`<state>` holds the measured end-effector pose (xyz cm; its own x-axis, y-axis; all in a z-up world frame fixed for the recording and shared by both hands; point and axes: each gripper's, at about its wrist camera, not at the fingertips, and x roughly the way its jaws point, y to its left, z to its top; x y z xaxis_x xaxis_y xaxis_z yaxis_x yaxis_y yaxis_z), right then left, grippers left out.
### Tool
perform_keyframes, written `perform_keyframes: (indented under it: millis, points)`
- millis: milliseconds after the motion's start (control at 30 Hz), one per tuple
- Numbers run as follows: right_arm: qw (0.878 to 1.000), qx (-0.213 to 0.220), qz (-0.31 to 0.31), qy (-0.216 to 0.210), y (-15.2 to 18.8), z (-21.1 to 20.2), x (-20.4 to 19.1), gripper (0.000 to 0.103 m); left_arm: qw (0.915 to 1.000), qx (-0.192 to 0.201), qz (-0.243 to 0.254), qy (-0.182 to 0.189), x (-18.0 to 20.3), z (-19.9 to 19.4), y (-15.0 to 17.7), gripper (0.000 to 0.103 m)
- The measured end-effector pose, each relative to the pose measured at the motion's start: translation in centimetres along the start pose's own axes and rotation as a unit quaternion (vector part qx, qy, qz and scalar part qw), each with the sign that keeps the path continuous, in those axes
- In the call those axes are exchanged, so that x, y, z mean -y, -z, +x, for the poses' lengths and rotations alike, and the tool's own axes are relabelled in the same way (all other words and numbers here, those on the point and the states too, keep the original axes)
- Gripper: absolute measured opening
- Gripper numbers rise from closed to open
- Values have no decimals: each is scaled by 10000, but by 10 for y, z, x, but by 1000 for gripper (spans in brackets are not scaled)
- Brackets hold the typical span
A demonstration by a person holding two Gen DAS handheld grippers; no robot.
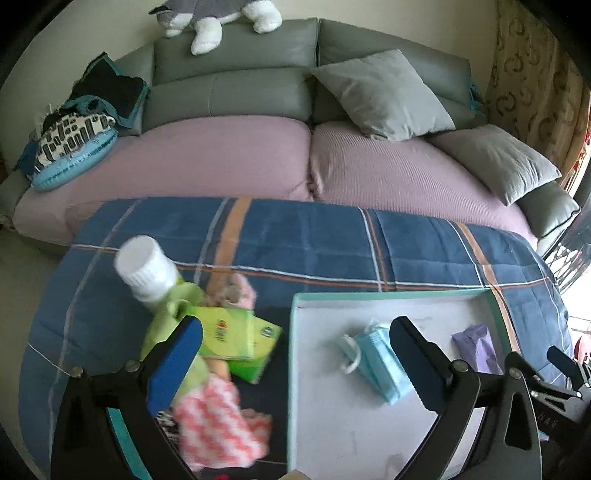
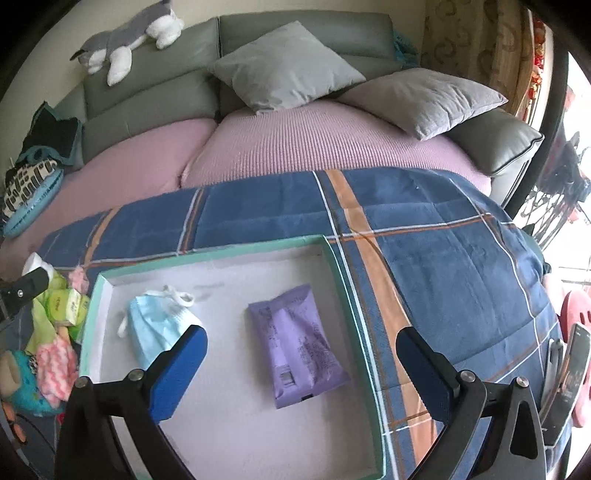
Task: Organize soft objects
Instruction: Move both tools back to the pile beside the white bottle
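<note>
A shallow teal-rimmed white box [image 1: 388, 295] [image 2: 210, 251] lies on a blue plaid blanket. Inside it are a light blue face mask [image 1: 380, 354] [image 2: 157, 326] and a purple soft pack [image 2: 297, 345] [image 1: 476, 345]. My left gripper [image 1: 295, 343] is open, straddling the box's left rim, above a pile holding a green tissue pack [image 1: 236, 336], a pink-and-white cloth [image 1: 218, 424] and a white-capped green bottle [image 1: 147, 271]. My right gripper [image 2: 301, 356] is open and empty over the purple pack. The pile also shows in the right wrist view [image 2: 55, 332].
The blanket [image 1: 332, 236] [image 2: 443, 258] covers a surface in front of a grey sofa with pink seat covers [image 1: 221, 155], grey cushions [image 1: 384, 92] [image 2: 288, 66] and a plush husky [image 1: 218, 14] [image 2: 125, 37]. A phone on a stand [image 2: 569, 373] is at the right.
</note>
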<state>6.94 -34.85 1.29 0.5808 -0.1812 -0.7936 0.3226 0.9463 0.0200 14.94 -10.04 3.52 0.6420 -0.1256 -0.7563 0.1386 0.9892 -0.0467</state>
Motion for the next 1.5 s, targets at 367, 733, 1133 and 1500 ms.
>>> perform_keyframes:
  millis: [367,733,1133,1500]
  points:
    - [9998,175,-103,54,2,-11,-29,103,9971,227,-142,-717,-72,-28,-2,101]
    - [9995,87,-304,-28,7,2,-48,103,9918,94,-684,-1080,-125,-27,3,101]
    - [9974,99,-702,-119,5,-9,-80,103,9863,-179,-1297,-1005,-167,-22,14,101]
    - [9924,24,-982,-736,-4,-12,-131,103,9804,-448,-1697,-894,-196,-7,24,101]
